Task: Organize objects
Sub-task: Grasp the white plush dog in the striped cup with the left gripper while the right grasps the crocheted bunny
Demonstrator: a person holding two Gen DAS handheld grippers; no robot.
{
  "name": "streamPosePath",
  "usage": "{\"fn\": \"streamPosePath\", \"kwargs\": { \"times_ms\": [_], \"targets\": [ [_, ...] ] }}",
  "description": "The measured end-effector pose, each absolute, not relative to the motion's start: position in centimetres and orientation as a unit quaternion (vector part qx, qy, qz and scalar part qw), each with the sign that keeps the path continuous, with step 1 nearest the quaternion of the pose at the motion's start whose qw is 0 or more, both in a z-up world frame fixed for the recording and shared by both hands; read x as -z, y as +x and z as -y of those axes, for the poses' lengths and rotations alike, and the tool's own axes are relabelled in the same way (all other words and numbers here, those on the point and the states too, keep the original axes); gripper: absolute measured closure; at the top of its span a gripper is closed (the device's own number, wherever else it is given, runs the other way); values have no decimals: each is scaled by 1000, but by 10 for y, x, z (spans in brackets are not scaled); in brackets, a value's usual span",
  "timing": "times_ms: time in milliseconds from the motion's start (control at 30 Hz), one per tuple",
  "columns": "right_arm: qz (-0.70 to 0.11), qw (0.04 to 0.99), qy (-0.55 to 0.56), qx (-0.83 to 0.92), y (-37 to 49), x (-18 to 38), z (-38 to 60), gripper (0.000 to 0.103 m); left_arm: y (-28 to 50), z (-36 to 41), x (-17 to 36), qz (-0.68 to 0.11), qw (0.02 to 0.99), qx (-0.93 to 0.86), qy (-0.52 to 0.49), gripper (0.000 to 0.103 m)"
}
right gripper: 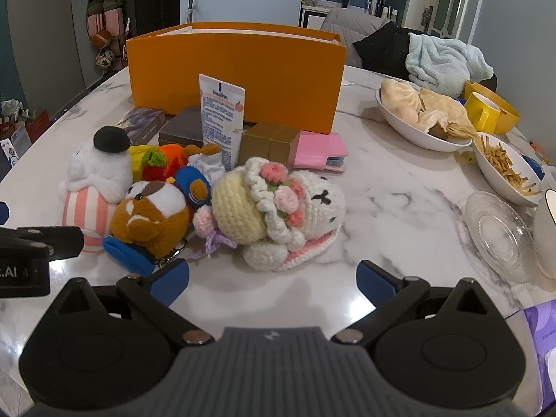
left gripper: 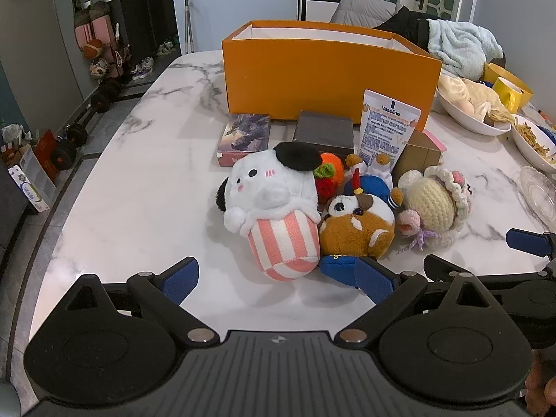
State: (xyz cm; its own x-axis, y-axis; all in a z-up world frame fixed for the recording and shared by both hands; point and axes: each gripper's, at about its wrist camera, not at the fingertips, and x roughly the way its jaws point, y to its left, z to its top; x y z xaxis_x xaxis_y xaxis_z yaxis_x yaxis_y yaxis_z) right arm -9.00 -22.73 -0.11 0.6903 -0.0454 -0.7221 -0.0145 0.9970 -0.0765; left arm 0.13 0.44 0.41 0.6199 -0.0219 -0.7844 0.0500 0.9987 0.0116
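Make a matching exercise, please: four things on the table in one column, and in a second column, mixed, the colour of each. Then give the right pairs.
Things
1. big box
2. mug
3. small case
4. towel

Colours
a. pink
b. light blue
c. orange
d. yellow

Right pairs: 1-c, 2-d, 3-a, 4-b

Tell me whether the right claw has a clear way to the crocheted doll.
Probably yes: the right claw is open, the crocheted doll lies straight ahead, and only bare marble table lies between.
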Motion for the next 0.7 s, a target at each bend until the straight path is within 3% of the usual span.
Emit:
{"fn": "streamPosePath", "kwargs": {
  "times_ms": [700],
  "targets": [
    [-401, 916, -30, 5, -89, 10, 232, 1, 9, -25, -2, -409, 911, 48, -4, 0]
  ]
}}
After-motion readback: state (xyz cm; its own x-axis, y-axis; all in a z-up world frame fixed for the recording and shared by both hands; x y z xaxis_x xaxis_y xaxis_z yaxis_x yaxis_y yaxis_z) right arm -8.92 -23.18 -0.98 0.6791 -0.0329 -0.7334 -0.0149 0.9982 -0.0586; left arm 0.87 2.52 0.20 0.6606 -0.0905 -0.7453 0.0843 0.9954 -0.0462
